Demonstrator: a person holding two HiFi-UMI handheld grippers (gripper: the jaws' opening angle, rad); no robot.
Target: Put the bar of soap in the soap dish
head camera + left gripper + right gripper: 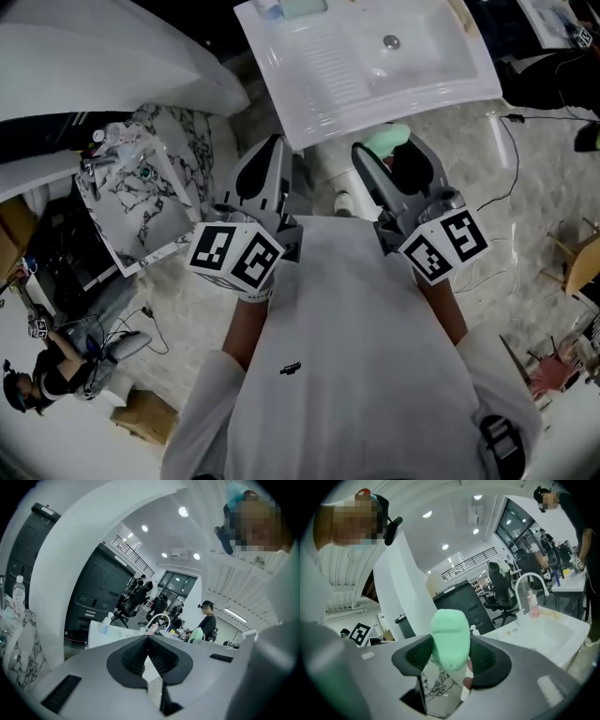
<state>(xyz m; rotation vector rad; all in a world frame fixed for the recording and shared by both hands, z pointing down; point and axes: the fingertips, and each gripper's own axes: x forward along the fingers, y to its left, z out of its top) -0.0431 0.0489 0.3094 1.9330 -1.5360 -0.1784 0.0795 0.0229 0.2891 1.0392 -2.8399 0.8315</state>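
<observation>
The person wears a white short-sleeved shirt [356, 337] with a small dark mark [290, 368], perhaps a logo. The grey plastic left gripper [148, 638] and right gripper [450, 648] have black ribbed pads [133, 656] and cubes with black-and-white square markers [236, 255].

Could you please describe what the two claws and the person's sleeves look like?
Both the left claw and the right claw have smooth, rounded grey shells with black ribbed pads on the inside. Each carries a white cube printed with black square markers. The person wears a white short-sleeved shirt.
</observation>
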